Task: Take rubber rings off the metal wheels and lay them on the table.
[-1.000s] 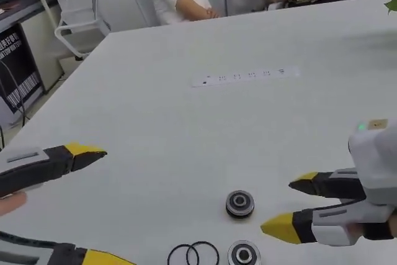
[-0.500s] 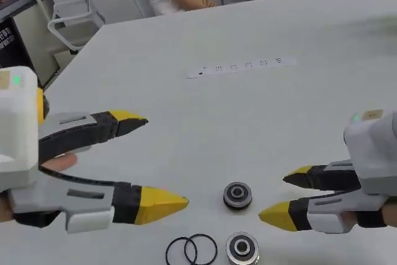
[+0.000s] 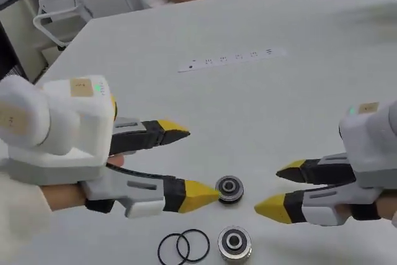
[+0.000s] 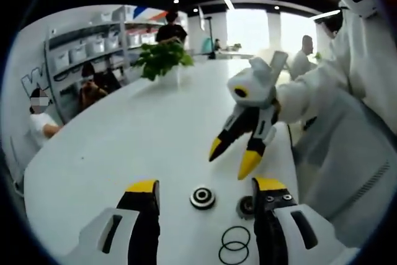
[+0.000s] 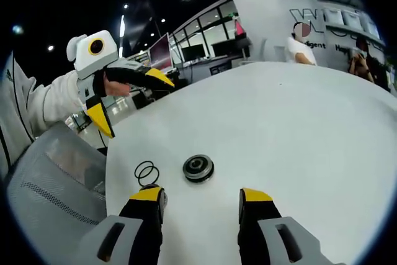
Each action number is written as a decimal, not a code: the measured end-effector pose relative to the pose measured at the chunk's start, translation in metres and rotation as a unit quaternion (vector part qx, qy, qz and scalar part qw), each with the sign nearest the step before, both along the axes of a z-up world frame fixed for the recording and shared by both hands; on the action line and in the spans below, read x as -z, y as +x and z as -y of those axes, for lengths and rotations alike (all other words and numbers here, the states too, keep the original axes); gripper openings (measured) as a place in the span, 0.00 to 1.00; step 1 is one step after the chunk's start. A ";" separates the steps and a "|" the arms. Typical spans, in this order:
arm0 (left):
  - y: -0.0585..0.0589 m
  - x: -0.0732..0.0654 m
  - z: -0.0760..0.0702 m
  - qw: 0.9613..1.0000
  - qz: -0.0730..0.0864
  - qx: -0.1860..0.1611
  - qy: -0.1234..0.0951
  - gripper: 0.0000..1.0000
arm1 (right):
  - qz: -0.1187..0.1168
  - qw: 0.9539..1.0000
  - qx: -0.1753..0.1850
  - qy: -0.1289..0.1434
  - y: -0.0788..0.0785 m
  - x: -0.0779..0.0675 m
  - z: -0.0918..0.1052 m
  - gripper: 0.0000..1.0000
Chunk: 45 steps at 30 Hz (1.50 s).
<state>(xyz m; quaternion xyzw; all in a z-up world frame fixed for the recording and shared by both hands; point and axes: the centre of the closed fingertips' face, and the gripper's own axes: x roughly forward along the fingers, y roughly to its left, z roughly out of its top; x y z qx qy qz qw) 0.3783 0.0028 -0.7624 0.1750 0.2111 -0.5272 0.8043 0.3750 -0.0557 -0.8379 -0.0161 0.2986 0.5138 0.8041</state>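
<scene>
Head view has the dark wheel (image 3: 230,188) lying on the white table (image 3: 298,91) between my two tools. The left gripper (image 3: 200,162) has its jaws apart, one yellow tip just beside that wheel. The right gripper (image 3: 268,188) is near its other side, also spread and holding nothing. A silver wheel (image 3: 234,242) sits nearer me than the dark wheel, two loose rubber rings (image 3: 183,246) nearer and leftward, a power strip (image 3: 226,60) well beyond. I judge the dark wheel wears its ring: thin, soft, stretchy, while the wheel is stiff and may skate on the smooth top, so I'd pin the hub and hook the rim. Left gripper view frames the dark wheel (image 4: 202,197) between spread jaws, a plant (image 4: 162,57) well beyond. Right gripper view puts a wheel (image 5: 198,167) just ahead of open jaws, a mesh chair (image 5: 56,172) off to its side.
</scene>
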 end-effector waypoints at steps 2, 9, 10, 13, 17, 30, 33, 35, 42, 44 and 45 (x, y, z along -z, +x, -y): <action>0.001 0.003 0.003 1.000 -0.009 0.002 -0.002 0.60 | 0.001 1.000 -0.001 -0.002 0.000 0.001 0.001 0.45; 0.011 0.016 0.010 1.000 -0.020 0.007 -0.006 0.52 | 0.007 1.000 -0.007 -0.003 -0.001 0.001 0.001 0.42; 0.013 0.017 0.011 1.000 -0.021 0.006 -0.006 0.50 | 0.009 1.000 -0.009 -0.003 -0.001 0.000 0.000 0.42; 0.018 0.024 0.014 1.000 -0.023 0.004 -0.009 0.45 | 0.011 1.000 -0.011 0.000 0.000 0.000 -0.001 0.42; 0.020 0.038 0.019 0.999 -0.034 0.010 -0.006 0.34 | 0.013 1.000 -0.014 0.000 0.000 -0.001 -0.003 0.40; 0.024 0.081 0.022 0.998 -0.058 0.015 0.033 0.27 | 0.018 1.000 -0.023 -0.003 -0.001 0.000 -0.008 0.36; 0.022 0.082 0.023 0.998 -0.058 0.019 0.034 0.22 | 0.020 0.999 -0.024 -0.009 -0.001 0.002 -0.008 0.35; 0.024 0.083 0.023 0.998 -0.057 0.015 0.034 0.21 | 0.019 0.999 -0.025 -0.010 -0.001 0.003 -0.007 0.35; 0.018 0.084 0.019 0.997 -0.059 0.021 0.038 0.14 | 0.020 0.999 -0.026 -0.009 0.002 0.003 -0.008 0.34; 0.018 0.083 0.018 0.998 -0.043 0.026 0.044 0.14 | 0.021 0.999 -0.028 -0.010 0.002 0.003 -0.009 0.34; 0.018 0.082 0.018 0.998 -0.044 0.024 0.043 0.14 | 0.023 0.999 -0.029 -0.012 0.003 0.004 -0.010 0.33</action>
